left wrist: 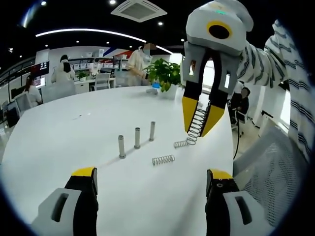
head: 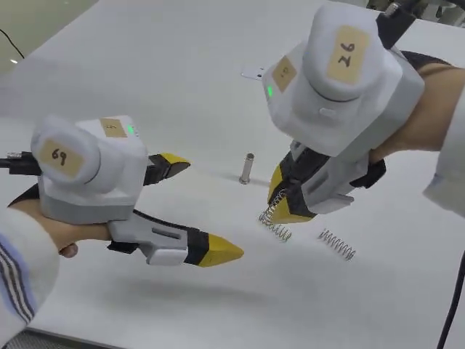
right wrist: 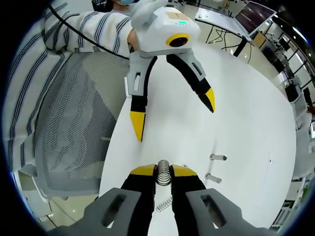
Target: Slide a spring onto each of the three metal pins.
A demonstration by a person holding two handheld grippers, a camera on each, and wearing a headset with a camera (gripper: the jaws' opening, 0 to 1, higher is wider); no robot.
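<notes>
Step in hand: first spring picked up, all three pins bare & upright in a row ahead of L gripper, off to the side of R gripper. R gripper is pressed onto one spring, which lies along the jaws w/ its lower end past the tips, while L gripper is spread wide & empty, facing R; two spare springs lie flat on the table just under R tips. Next move, by judgement: R carries the spring over the nearest pin, lines its free end up w/ the pin axis & lowers it on, w/ L free to steady it.
</notes>
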